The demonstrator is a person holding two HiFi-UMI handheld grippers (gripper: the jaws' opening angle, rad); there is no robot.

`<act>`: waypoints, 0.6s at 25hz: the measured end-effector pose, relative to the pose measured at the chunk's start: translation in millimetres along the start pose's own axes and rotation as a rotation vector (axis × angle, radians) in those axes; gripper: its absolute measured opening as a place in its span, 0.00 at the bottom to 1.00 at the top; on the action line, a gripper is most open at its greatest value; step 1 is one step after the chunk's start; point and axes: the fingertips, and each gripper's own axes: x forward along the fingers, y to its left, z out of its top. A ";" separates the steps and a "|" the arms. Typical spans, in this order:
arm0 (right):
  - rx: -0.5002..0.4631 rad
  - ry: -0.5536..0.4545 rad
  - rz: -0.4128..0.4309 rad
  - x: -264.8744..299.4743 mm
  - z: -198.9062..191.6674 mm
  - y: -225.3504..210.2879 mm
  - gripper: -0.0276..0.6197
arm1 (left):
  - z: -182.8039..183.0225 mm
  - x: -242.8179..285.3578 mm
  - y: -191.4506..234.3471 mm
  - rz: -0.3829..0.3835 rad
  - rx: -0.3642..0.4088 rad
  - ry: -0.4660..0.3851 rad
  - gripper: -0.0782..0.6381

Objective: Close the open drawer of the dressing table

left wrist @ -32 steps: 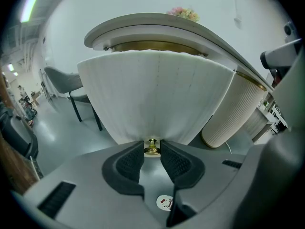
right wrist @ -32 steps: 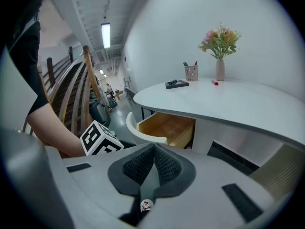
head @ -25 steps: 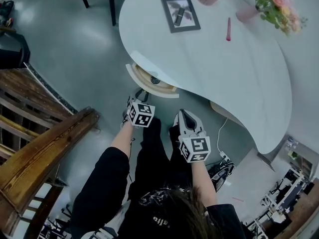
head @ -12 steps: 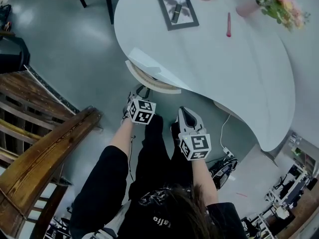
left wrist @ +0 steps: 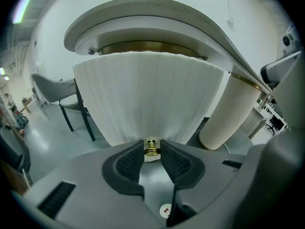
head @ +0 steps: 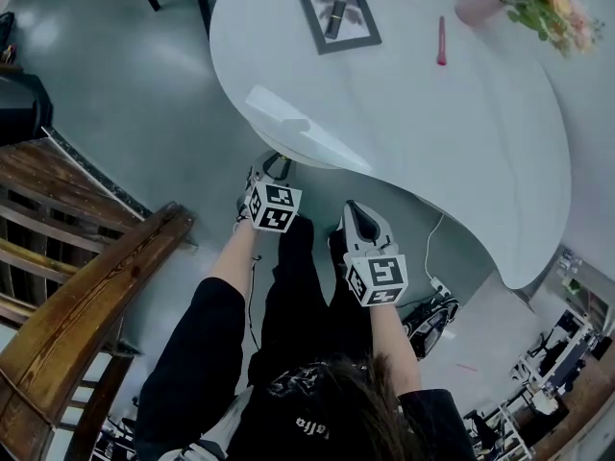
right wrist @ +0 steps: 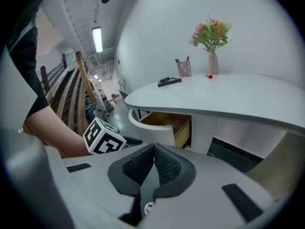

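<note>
Left tongs pinch the brass knob of the ribbed drawer, which stands slightly out from under the worktop, so a straight, level push should seat it, while the right tongs hang closed and empty.

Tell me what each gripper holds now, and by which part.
The left gripper holds the drawer by its brass knob, pinched between the jaw tips. The right gripper holds nothing; its jaws are together.
</note>
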 end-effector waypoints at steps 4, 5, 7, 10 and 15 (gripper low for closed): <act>0.000 0.005 0.002 2.5 0.3 -3.9 0.08 | 6.5 5.4 0.4 0.000 -0.001 -0.017 0.28; -0.001 0.007 0.004 3.6 0.0 -5.3 0.08 | 8.3 7.2 0.3 0.002 -0.003 -0.019 0.28; -0.002 0.009 0.010 5.2 0.0 -6.7 0.08 | 11.4 9.9 0.0 0.008 -0.009 -0.025 0.28; -0.004 0.009 0.017 6.9 0.9 -7.3 0.08 | 13.4 11.4 0.2 0.009 -0.007 -0.035 0.28; -0.008 0.003 0.024 8.8 3.7 -8.7 0.08 | 19.4 16.9 0.1 -0.013 0.004 -0.055 0.28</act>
